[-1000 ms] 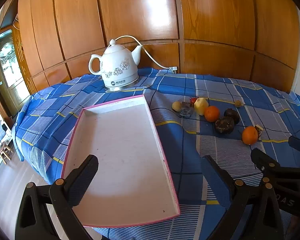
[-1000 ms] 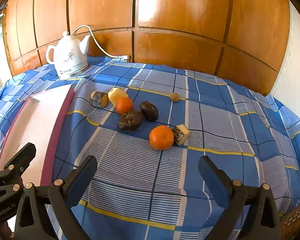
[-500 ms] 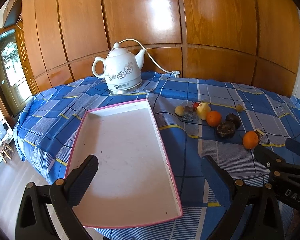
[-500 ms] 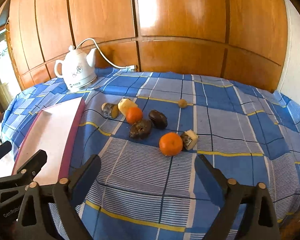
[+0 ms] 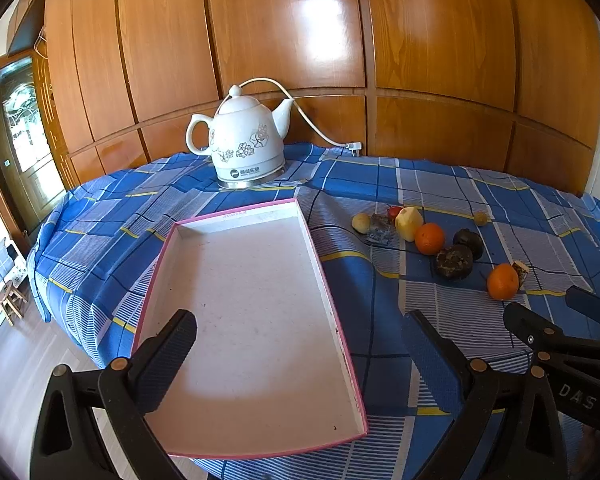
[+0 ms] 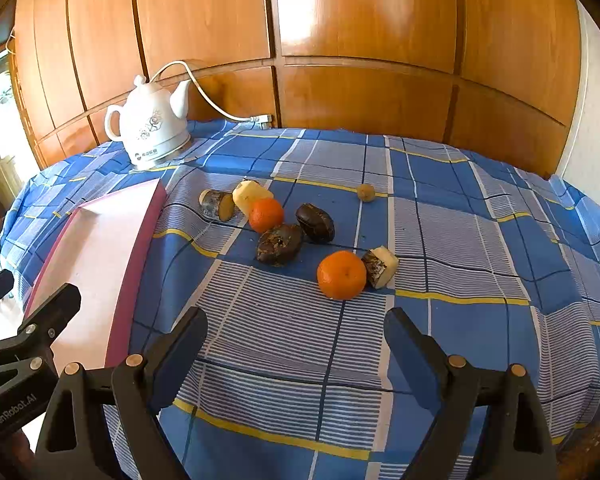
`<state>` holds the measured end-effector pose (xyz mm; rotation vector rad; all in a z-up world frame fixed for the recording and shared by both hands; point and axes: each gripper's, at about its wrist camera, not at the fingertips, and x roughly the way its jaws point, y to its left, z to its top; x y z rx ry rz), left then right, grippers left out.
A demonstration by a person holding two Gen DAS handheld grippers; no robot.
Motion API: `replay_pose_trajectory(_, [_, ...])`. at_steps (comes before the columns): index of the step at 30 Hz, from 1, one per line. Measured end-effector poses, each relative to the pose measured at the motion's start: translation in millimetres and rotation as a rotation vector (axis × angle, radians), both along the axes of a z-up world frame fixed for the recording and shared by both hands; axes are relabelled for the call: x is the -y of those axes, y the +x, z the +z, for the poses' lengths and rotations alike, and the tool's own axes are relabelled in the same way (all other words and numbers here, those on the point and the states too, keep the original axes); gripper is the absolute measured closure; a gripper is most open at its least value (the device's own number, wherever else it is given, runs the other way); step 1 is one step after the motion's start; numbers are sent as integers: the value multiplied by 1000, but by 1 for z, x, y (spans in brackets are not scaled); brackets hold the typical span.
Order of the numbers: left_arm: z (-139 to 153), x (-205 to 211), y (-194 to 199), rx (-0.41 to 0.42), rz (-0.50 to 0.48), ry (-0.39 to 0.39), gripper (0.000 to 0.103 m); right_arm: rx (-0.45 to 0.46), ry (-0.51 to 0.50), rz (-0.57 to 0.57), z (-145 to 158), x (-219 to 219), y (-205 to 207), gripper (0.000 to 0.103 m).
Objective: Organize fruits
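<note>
A shallow white tray with a pink rim (image 5: 312, 240) lies empty on the blue checked tablecloth, also at the left of the right wrist view (image 6: 140, 248). Right of it lie several fruits: two oranges (image 6: 341, 275) (image 6: 265, 214), two dark brown fruits (image 6: 279, 243) (image 6: 315, 223), a pale peeled fruit (image 6: 251, 194), cut pieces (image 6: 380, 266) (image 6: 217, 205) and a small round one (image 6: 365, 192). The near orange shows in the left wrist view (image 5: 503, 281). My left gripper (image 5: 300, 348) is open over the tray's near end. My right gripper (image 6: 296, 344) is open, just short of the near orange.
A white ceramic electric kettle (image 5: 246, 146) with a cord stands at the back of the table against the wooden panelled wall. The table's edge drops to the floor on the left, where a small stool (image 5: 12, 304) stands.
Both grippers have tilted and drawn slightly so the fruits and tray sit lower in view; the right gripper has come closer to the near orange. Nothing on the table has moved.
</note>
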<state>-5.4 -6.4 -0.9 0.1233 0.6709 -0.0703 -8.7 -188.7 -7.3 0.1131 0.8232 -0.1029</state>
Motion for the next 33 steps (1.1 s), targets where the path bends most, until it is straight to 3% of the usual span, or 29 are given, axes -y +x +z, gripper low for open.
replay_pose_trajectory(33, [-5,-1,4,-26,4,-6,0,0,-12,7,-2,-1,2,12])
